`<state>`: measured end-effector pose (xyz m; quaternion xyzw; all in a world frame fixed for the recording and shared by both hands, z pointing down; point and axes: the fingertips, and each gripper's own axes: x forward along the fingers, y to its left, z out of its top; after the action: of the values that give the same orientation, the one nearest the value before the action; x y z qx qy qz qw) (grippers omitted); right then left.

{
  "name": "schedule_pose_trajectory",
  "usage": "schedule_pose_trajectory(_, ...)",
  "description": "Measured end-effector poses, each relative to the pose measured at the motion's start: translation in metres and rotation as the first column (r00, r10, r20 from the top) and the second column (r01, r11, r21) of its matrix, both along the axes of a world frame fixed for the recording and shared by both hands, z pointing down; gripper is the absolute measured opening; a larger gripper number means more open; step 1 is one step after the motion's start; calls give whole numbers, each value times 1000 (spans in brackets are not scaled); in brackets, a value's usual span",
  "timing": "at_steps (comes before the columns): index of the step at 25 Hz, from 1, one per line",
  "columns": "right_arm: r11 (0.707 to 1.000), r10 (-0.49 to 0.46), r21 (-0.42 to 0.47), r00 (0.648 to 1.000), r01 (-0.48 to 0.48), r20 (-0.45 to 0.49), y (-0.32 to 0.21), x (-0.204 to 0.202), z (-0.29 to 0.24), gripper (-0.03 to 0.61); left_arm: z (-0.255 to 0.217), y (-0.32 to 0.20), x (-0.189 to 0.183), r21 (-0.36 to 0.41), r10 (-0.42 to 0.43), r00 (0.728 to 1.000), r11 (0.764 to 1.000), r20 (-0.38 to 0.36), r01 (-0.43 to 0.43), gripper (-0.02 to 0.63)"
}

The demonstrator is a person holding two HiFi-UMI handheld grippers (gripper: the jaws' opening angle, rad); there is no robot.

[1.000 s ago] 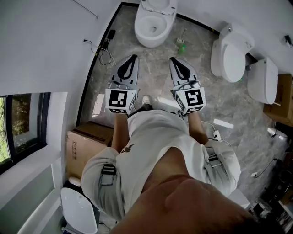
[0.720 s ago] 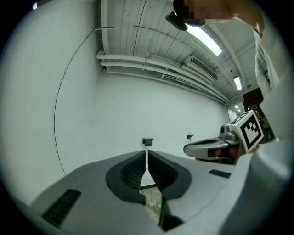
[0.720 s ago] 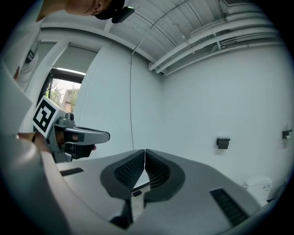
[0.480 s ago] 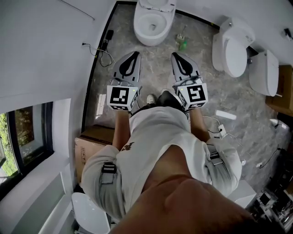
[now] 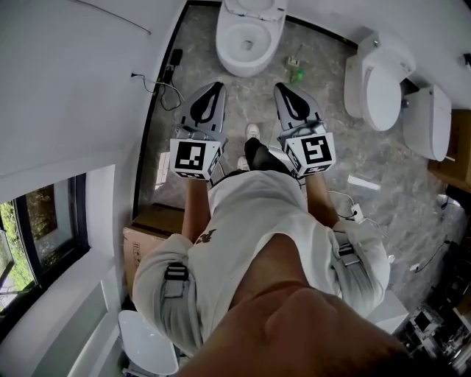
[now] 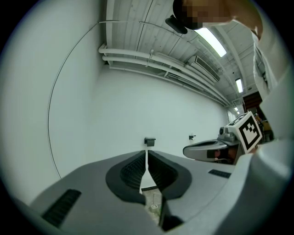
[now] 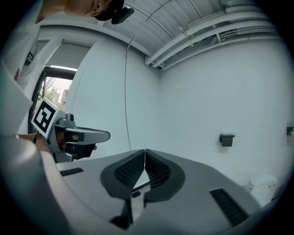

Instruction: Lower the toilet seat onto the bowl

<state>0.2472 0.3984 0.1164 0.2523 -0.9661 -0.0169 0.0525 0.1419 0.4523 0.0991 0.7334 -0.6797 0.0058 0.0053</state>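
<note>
Head view: 3 white glossy ceramic toilets on a grey veined stone-look floor [image 5: 331, 147]. The task one sits top centre: a white oval toilet bowl [image 5: 249, 40], open. Its white toilet seat [image 5: 254, 7] looks upright at the back, cut by the top edge of the frame, not on the bowl. The 2 other toilets, lids down, stand side by side at upper right: closed toilet [image 5: 379, 77] and far-right toilet [image 5: 429, 121].

2 grey smooth plastic tools, each w/ a black-and-white marker cube, point toward the bowl from mid-frame, well apart from it: left tool [image 5: 213, 90] and right tool [image 5: 284, 90]. In their own views both have black ribbed pads pressed together, nothing between.

Also: 1 brown cardboard box [image 5: 151, 228] lower left by the wall, 1 small green object [image 5: 296, 74] on the floor just right of the bowl, and 1 thin black cable [image 5: 165, 81] at the left wall. Left gripper view: plain white wall w/ a small dark wall fitting [image 6: 149, 141].
</note>
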Motion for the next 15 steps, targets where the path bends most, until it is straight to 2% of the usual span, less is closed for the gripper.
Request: schedule_pose_trajectory(15,998,-36,-41,999,37,23,-131,-46,9,20,7,-126,-39,-24,-16,1000,1000,8,17,34)
